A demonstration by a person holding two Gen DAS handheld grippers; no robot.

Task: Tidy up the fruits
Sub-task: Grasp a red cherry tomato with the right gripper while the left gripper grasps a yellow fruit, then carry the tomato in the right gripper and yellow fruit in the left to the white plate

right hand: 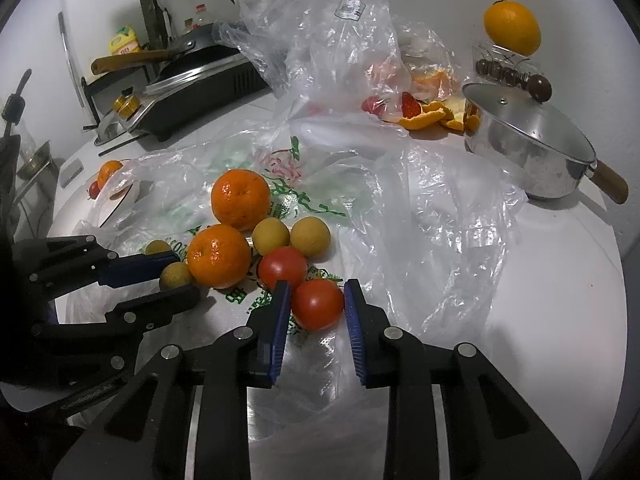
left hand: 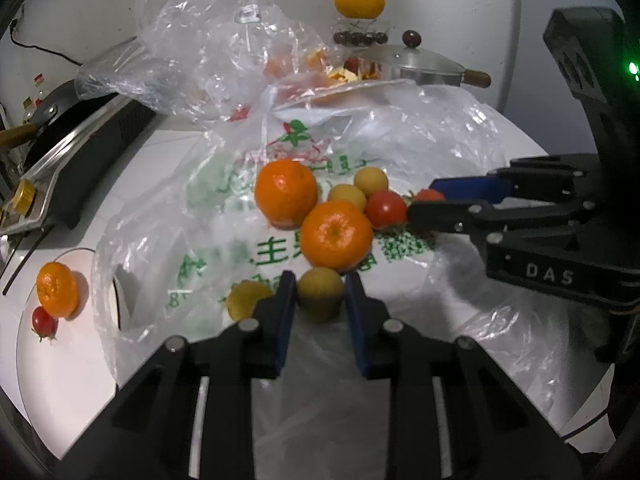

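While both claws straddle fruit on the printed bag [right hand: 280, 184]: left claw [left hand: 320, 284] brackets a yellow fruit [left hand: 320, 294]; right claw [right hand: 316, 296] brackets a tomato [right hand: 317, 304]; grip unconfirmed. Risk: slick plastic, round fruit rolling forward into the oranges [right hand: 219, 255].

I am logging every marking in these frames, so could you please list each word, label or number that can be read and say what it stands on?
"DAS": white letters on the black body of the right hand-held gripper, seen from the left wrist.
"主": one green character on the clear plastic bag with green print; its other characters are creased or hidden by fruit.
Small white label on the crumpled clear plastic bag: too blurred to read.
Yellow carton by the black stove: print too small.
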